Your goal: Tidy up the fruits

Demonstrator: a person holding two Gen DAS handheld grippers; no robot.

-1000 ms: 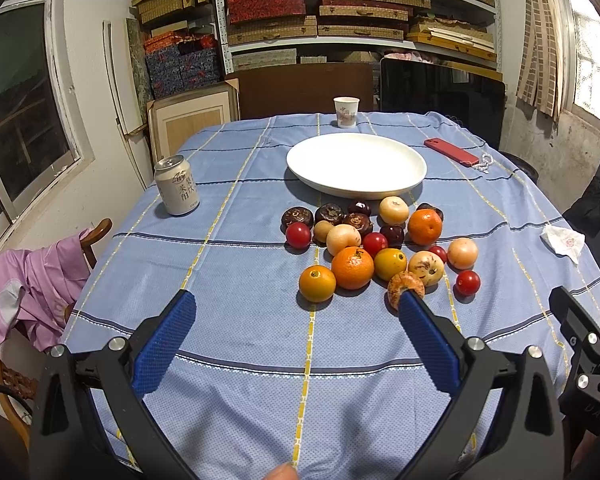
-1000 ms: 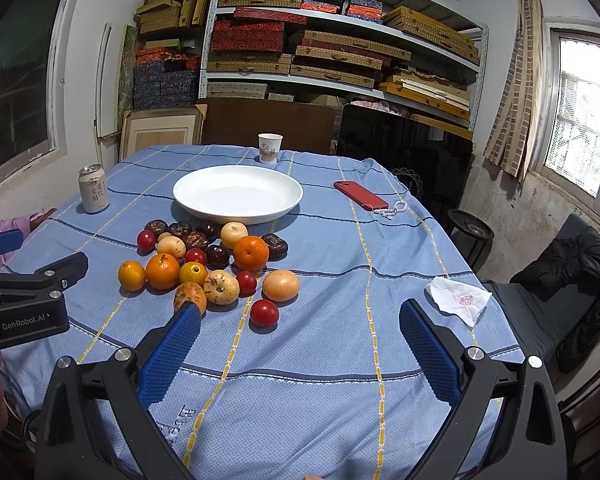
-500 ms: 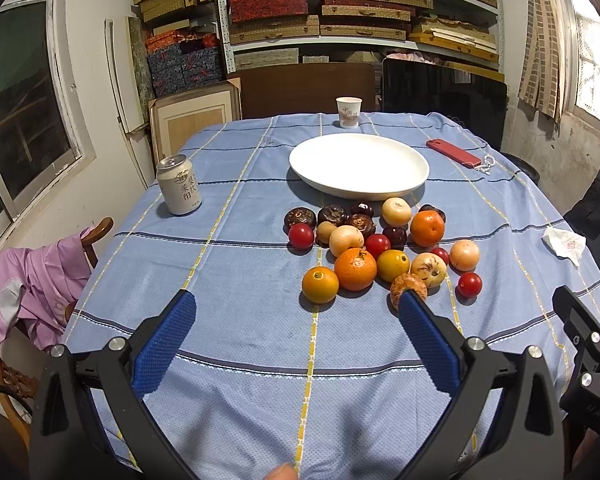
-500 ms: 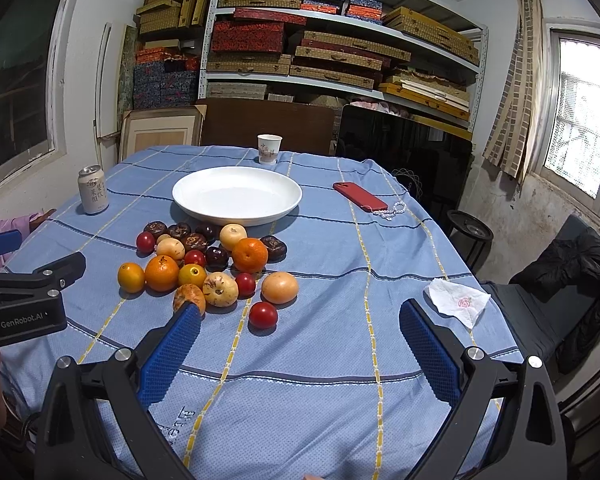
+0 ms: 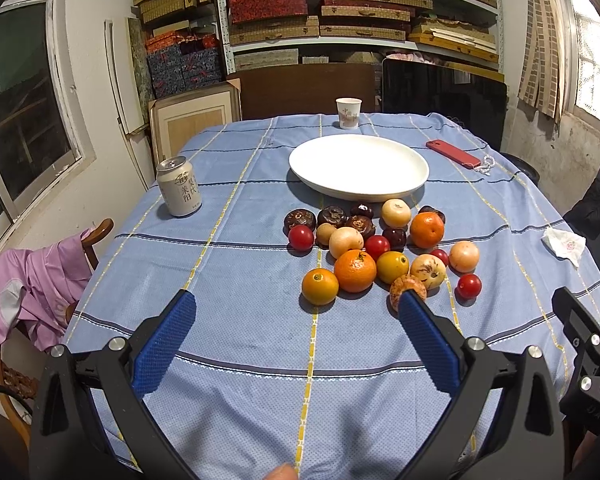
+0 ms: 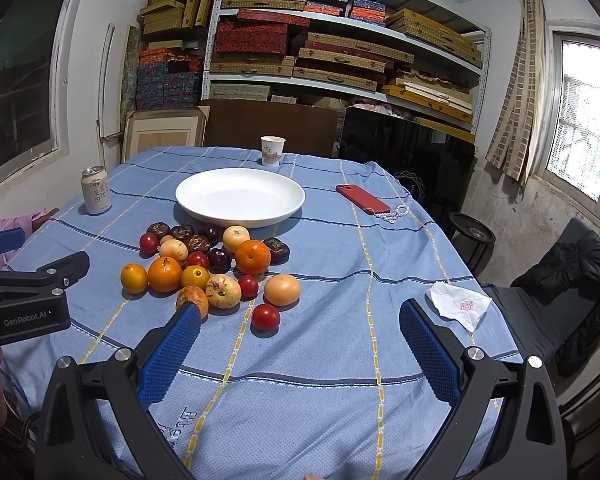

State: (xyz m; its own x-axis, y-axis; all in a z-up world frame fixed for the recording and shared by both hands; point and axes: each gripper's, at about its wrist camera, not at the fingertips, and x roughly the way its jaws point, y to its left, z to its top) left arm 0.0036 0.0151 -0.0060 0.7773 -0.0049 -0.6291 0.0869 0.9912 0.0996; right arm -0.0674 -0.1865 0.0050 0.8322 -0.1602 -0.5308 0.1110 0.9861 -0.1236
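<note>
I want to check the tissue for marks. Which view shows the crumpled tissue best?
The right wrist view: the tissue lies whole and near, its pink print visible. In the left wrist view the tissue sits small at the right edge.

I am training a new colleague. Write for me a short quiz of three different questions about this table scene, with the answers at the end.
1. True or false: the white plate already holds fruit.
2. Multiple choice: what lies to the right of the plate, as the cameras see it? A) drink can B) red phone C) paper cup
3. Fill in: both the left gripper and the right gripper are ____.

Key:
1. False; it is bare, and the fruit pile sits on the tablecloth in front of it.
2. B, the red phone.
3. Open, holding nothing.
</note>
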